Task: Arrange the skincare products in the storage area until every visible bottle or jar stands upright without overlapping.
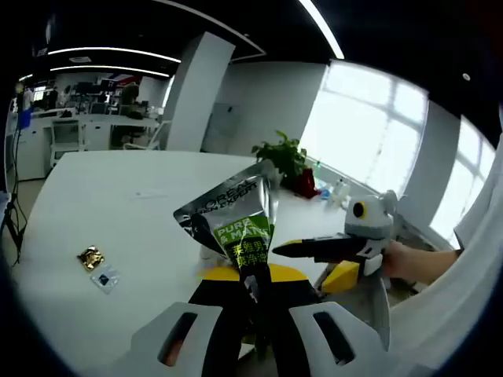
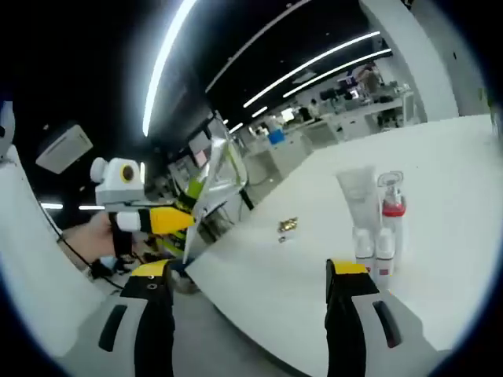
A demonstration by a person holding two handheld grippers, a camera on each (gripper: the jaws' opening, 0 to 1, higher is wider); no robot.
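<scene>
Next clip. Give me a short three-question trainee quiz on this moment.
1. True or false: the left tool is shut on the silver sachet.
2. What lies on the white table right beside the small gold item? A) a small flat packet B) a spoon C) a red cap
3. Fill in: in the right gripper view, the white tube and the pump bottle both stand ____ on the table.
Key: 1 true; 2 A; 3 upright.
</scene>
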